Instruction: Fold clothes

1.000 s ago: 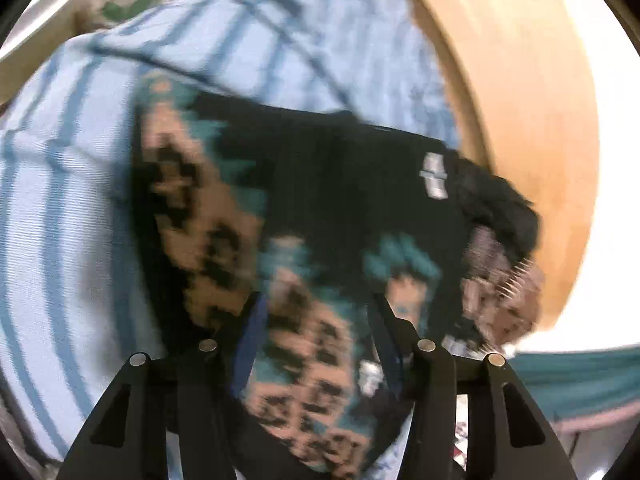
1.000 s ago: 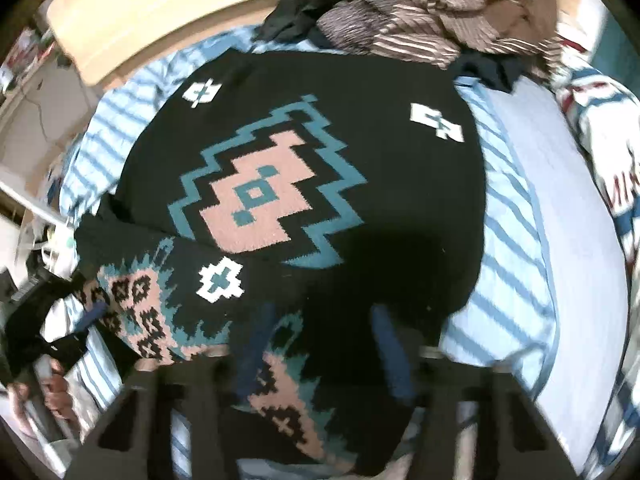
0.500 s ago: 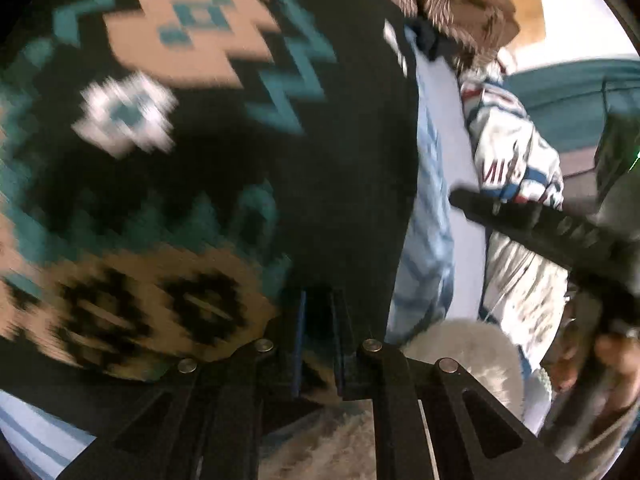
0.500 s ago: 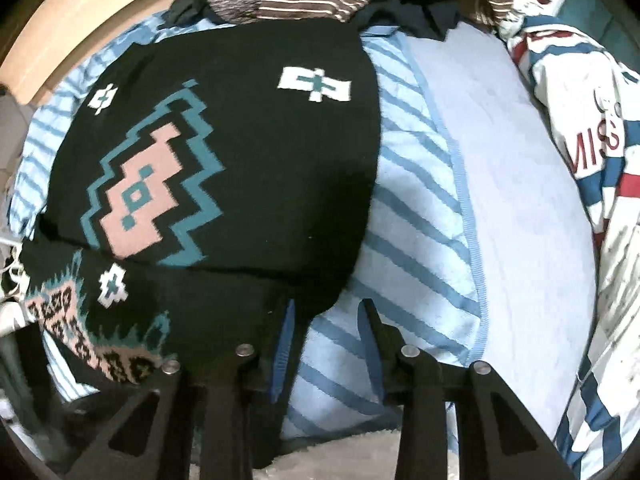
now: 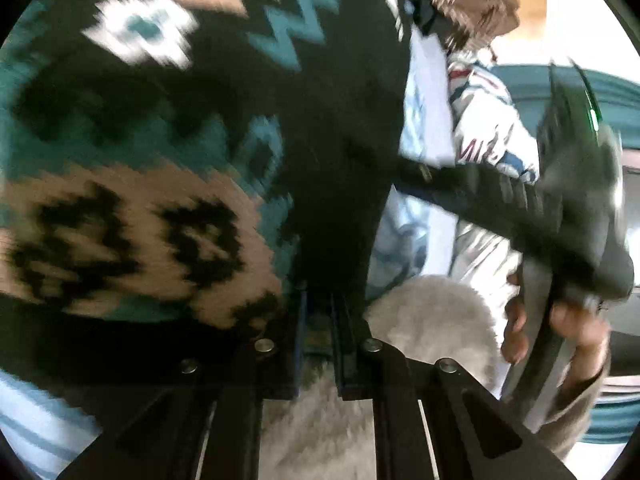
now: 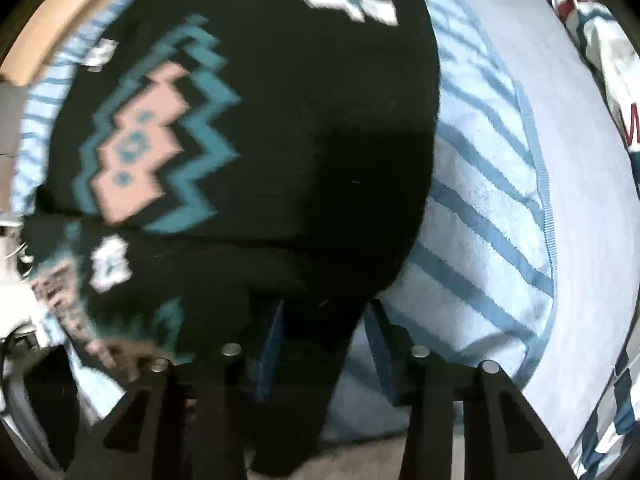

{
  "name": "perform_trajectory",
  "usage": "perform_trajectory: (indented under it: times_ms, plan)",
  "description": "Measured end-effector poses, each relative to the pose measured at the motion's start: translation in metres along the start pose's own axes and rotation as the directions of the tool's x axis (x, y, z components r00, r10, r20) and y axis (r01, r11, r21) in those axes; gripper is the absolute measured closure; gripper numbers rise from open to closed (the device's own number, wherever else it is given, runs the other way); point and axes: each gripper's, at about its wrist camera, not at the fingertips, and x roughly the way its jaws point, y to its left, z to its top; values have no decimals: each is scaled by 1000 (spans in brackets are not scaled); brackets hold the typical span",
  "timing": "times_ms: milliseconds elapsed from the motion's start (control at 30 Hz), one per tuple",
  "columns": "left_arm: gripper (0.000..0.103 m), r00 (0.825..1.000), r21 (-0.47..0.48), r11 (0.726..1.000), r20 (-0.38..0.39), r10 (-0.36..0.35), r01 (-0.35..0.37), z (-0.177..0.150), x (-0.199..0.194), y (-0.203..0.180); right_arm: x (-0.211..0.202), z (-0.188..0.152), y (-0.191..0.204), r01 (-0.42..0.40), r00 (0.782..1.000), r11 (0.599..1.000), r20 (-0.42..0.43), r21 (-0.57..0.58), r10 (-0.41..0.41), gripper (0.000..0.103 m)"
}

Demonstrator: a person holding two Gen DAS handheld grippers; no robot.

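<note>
Striped blanket (image 6: 480,208) bears one black sweater (image 6: 328,128), two grippers gripping it.

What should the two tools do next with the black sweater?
Probably close the right tool on the sweater edge lying between its open fingers. The left tool looks already pinched on the hem, so both could then lift and fold it over the striped blanket.

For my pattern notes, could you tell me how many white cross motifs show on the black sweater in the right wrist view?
3: top, upper left edge, lower left of the black sweater; folds may hide more.
</note>
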Motion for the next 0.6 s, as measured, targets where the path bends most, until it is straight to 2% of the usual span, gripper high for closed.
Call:
perform_trajectory:
  times_ms: [100,167,233,300,333,367,433,467,533,600]
  plan:
    - [91,992,-42,998,123,-34,40,12,-49,15,-15,-19,18,-15,1000,998,12,-65,15,58]
    - [91,972,-109,993,233,-17,43,22,-81,31,-11,-31,32,-31,999,994,-25,-109,28,57]
    - [91,938,-185,982,344,42,24,30,-113,49,3,-46,50,-47,995,985,-95,-165,32,58]
    - [91,888,-275,961,438,142,-18,33,-140,69,22,-60,67,-51,986,974,-167,-222,13,59]
    - [91,869,-310,950,458,186,-40,33,-147,79,33,-65,73,-31,981,968,-193,-249,-18,59]
    - [91,847,-363,928,462,262,-88,32,-149,91,40,-68,78,-14,978,963,-206,-268,-43,59]
    - [91,835,-438,882,409,369,-175,32,-140,111,44,-66,85,9,975,960,-212,-281,-72,58]
    - [91,840,-441,884,411,355,-158,30,-138,119,45,-63,87,14,972,960,-223,-279,-79,58]
    - [91,831,-435,894,454,321,-108,25,-141,128,45,-61,91,21,968,955,-234,-296,-94,58]
    - [91,831,-434,894,451,325,-114,23,-144,123,42,-63,93,21,968,951,-230,-309,-96,57]
